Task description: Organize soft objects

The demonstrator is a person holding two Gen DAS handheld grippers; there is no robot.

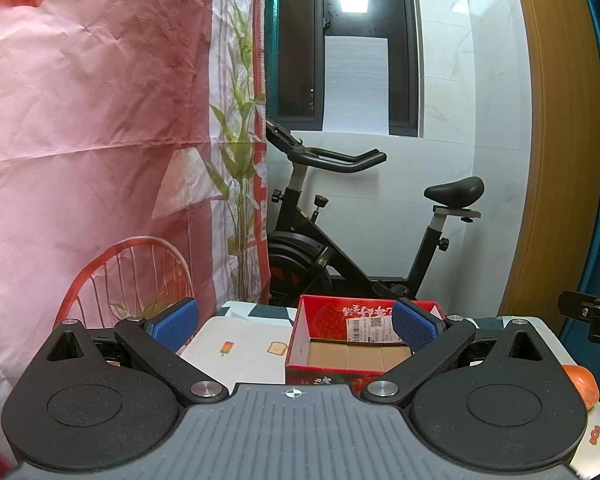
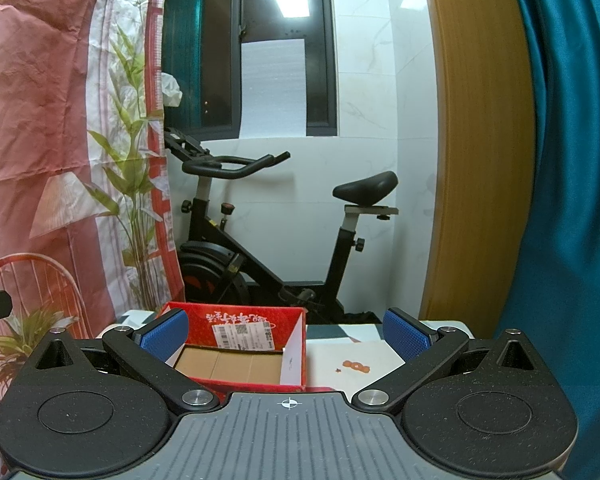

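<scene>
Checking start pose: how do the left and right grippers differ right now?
The left gripper faces the red box on its right side; the right gripper has the box on its left. Orange object shows only beside the left. Both open, empty.

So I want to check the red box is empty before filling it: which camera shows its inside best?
The right wrist view: the red box sits nearly centred, with its bare cardboard floor and labelled back wall visible. In the left wrist view the same box lies off to the right, and one blue pad covers its far corner.
</scene>
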